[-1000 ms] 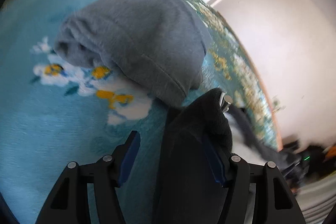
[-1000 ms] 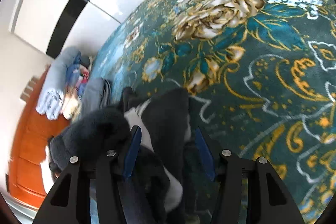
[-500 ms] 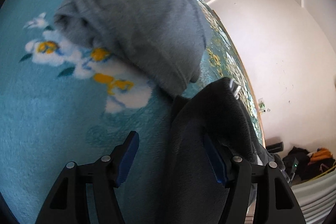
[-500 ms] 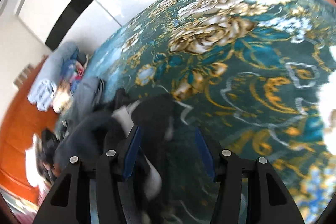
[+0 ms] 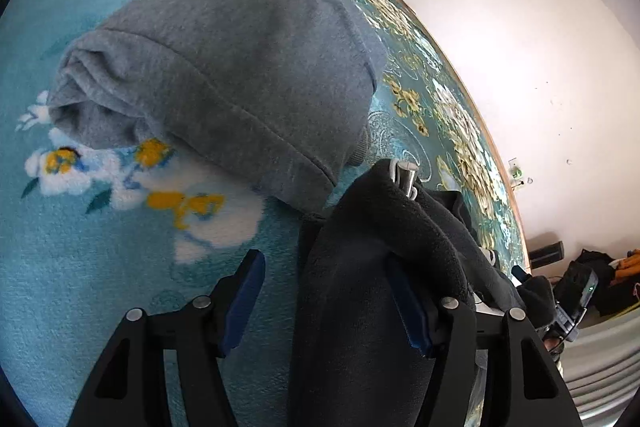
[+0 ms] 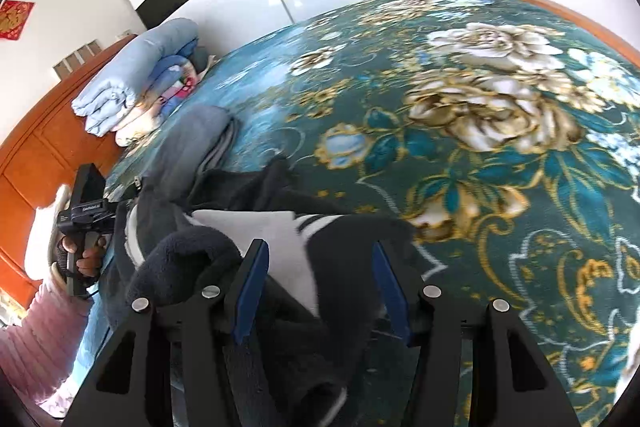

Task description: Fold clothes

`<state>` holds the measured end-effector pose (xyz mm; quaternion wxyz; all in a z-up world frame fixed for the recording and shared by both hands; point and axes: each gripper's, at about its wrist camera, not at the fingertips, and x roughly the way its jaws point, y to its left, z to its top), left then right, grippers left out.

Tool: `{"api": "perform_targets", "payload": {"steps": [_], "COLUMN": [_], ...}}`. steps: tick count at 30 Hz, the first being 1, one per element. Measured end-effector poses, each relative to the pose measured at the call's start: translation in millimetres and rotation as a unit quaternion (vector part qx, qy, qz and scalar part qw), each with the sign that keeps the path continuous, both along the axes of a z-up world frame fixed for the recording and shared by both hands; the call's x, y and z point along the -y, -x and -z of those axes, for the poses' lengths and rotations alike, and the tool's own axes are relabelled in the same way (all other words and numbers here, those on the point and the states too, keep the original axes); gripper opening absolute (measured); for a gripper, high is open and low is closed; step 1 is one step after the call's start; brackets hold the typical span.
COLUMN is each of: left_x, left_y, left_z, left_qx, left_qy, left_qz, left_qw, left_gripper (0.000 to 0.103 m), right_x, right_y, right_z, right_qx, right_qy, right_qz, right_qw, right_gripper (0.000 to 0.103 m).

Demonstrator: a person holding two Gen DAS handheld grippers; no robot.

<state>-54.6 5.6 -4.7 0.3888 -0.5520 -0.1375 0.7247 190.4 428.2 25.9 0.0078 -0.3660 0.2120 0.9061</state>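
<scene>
The dark charcoal fleece garment with a white panel (image 6: 256,227) is shown draped over the teal floral bedspread (image 6: 480,115) of a bed, its near end gathered between the 2 tools. A folded grey fleece garment (image 5: 224,67) is seen lying just beyond it, on a lighter blue patch of the bedspread with white and yellow flowers.

Left hand-held gripper (image 5: 332,303): the dark fleece is bunched against the right blue pad (image 5: 404,303), while the left pad stands clear of it with bedspread visible in the gap. The jaws have just been closing, with the cloth between them; a firm clasp is not yet shown. A small metal zipper pull (image 5: 406,175) is seen at the top of the bunch.

Right hand-held gripper (image 6: 320,291): dark fleece and white panel are seen filling the gap between the 2 blue pads, and the garment is judged to be clamped.

In the right wrist view, a hand (image 6: 86,259) holding the other tool's handle is visible beside a pink sleeve (image 6: 36,339); stacked folded bedding (image 6: 136,87) is seen by the wooden headboard (image 6: 36,147).

Risks, as judged: the thick fleece may slip from the 1-sided left contact if lifted, so the fold would sag unevenly. The zipper pull may snag. The grey garment, lying close by, may be dragged or disturbed.
</scene>
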Motion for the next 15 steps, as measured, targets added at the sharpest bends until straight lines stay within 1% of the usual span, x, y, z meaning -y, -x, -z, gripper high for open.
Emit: {"api": "perform_targets", "payload": {"steps": [2, 4, 5, 7, 9, 10, 13, 15], "left_x": [0, -2, -7, -14, -12, -9, -25, -27], "left_y": [-2, -7, -8, -10, -11, -11, -6, -5], "left_z": [-4, -9, -11, -12, -11, -10, -5, -5], "left_qx": [-0.005, -0.018, -0.027, -0.033, -0.03, -0.027, -0.023, -0.023], "left_qy": [-0.01, -0.011, -0.009, -0.005, -0.007, -0.01, -0.013, -0.014], "left_qz": [0.003, 0.009, 0.012, 0.013, 0.01, 0.008, 0.005, 0.005], "left_qw": [0.9999, 0.9997, 0.9995, 0.9994, 0.9995, 0.9995, 0.9996, 0.9996], "left_gripper": [0.045, 0.042, 0.042, 0.042, 0.042, 0.042, 0.042, 0.042], "right_x": [9, 18, 22, 28, 29, 27, 16, 12], "right_y": [-8, -18, -22, -28, -36, -42, -62, -69], "right_z": [-8, -19, -24, -32, -37, -39, -45, -44], "right_qx": [-0.015, -0.033, -0.038, -0.036, -0.028, -0.028, -0.044, -0.045], "right_qy": [-0.012, -0.03, -0.039, -0.059, -0.089, -0.096, -0.08, -0.061], "right_qz": [-0.008, -0.016, -0.021, -0.032, -0.018, -0.007, 0.012, 0.011], "right_qw": [1.0, 0.999, 0.998, 0.997, 0.995, 0.995, 0.996, 0.997], "right_gripper": [0.056, 0.056, 0.056, 0.056, 0.056, 0.056, 0.056, 0.056]}}
